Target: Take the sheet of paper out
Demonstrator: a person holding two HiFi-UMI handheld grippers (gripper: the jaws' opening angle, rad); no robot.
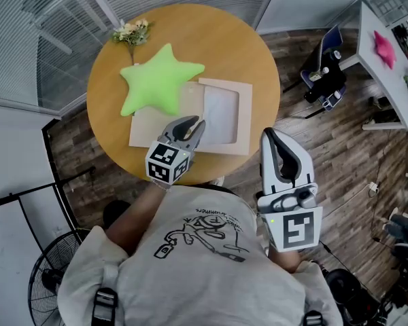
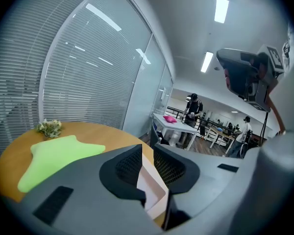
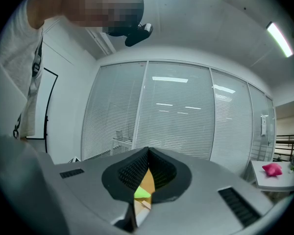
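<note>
I am looking down on a round wooden table (image 1: 245,53) where a pale wooden frame (image 1: 245,117) is lying flat, and the sheet of paper (image 1: 221,114) is sitting inside its opening. A light board (image 1: 146,131) is lying just left of the frame, partly under a green star cushion (image 1: 156,83), with a small bunch of flowers (image 1: 130,31) lying near the table's far edge. I am holding the left gripper (image 1: 196,123) over the frame's near left corner, its jaws standing apart with the frame's corner showing through the gap and nothing pinched. I am keeping the right gripper (image 1: 270,134) off the table's near right edge, beside my body, its jaw tips meeting on nothing.
</note>
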